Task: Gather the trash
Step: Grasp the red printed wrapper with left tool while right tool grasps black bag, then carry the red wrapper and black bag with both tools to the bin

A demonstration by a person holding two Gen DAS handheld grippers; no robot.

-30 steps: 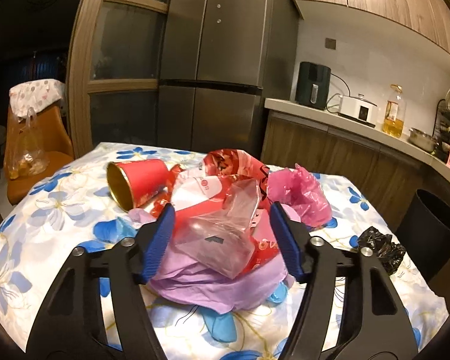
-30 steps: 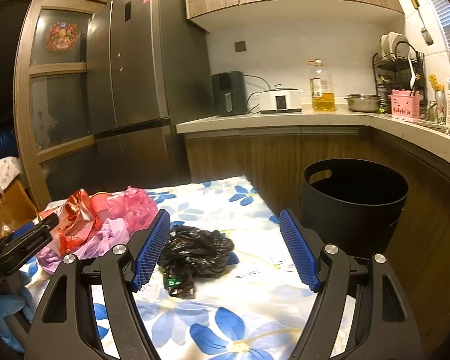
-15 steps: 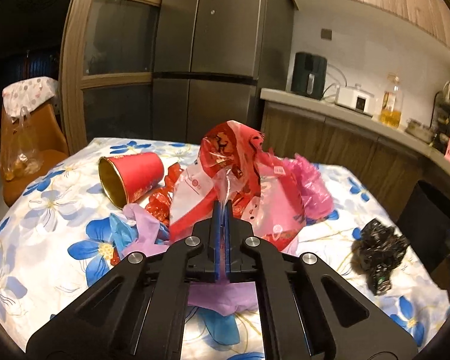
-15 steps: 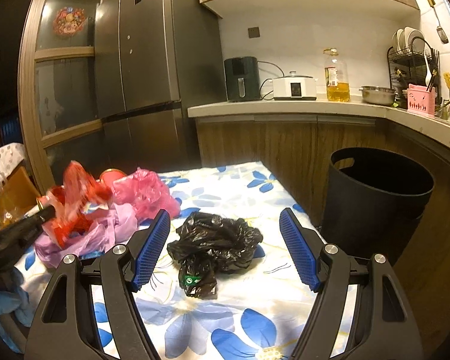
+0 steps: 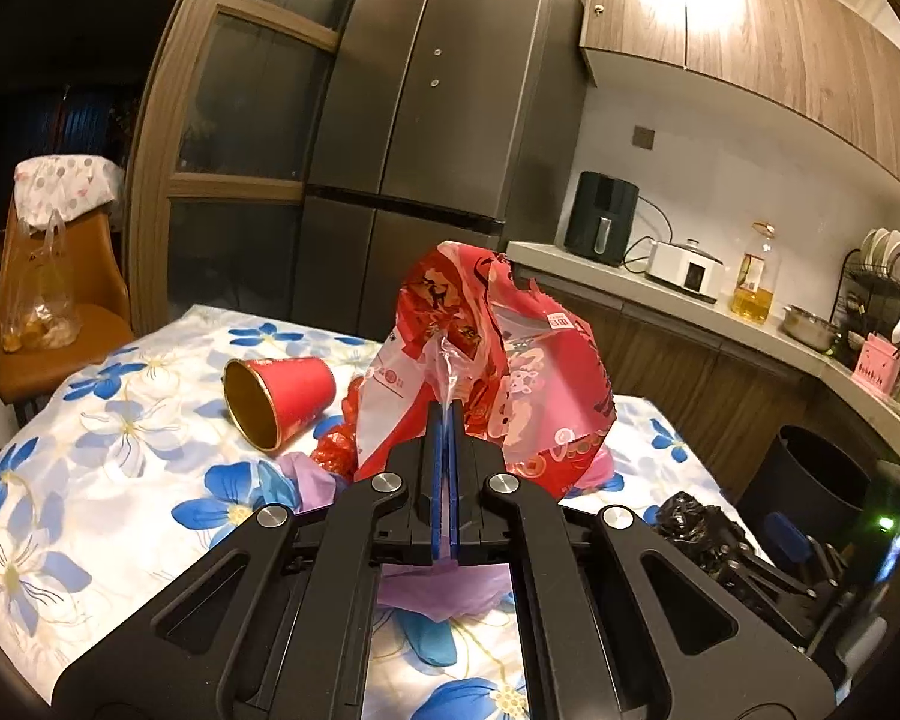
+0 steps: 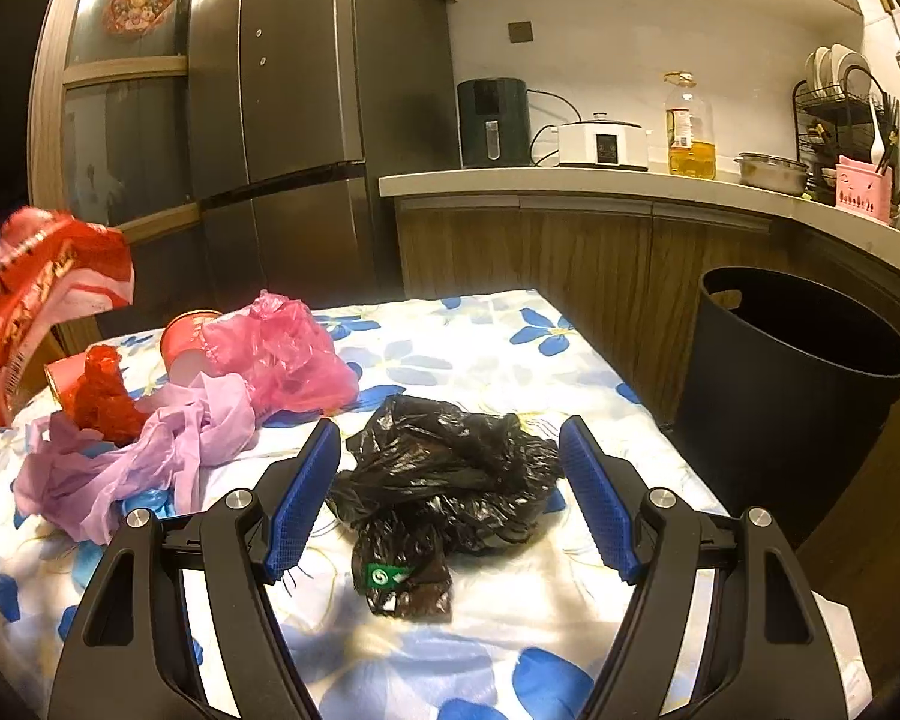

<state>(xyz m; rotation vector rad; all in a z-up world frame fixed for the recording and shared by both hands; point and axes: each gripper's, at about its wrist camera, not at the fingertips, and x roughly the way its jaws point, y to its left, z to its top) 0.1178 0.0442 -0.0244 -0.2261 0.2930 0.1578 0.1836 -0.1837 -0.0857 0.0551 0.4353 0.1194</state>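
My left gripper (image 5: 448,420) is shut on a red printed plastic bag (image 5: 498,360), which hangs lifted above the table; the same bag (image 6: 36,294) shows at the left edge of the right wrist view. Below it lie a purple bag (image 6: 144,462), a pink bag (image 6: 282,354) and a tipped red paper cup (image 5: 279,399). My right gripper (image 6: 450,480) is open, its blue pads either side of a crumpled black bag (image 6: 444,474) on the flowered tablecloth (image 6: 480,348), not pressing it. A black bin (image 6: 798,384) stands right of the table.
A grey fridge (image 5: 426,150) stands behind the table. The counter (image 6: 600,180) carries an air fryer, a cooker, an oil bottle and a dish rack. An orange chair (image 5: 60,300) with a hanging bag is at the left.
My left gripper shut on the red printed bag and lifted it off the pile. My right gripper moved closer and lower over the black bag, still open.
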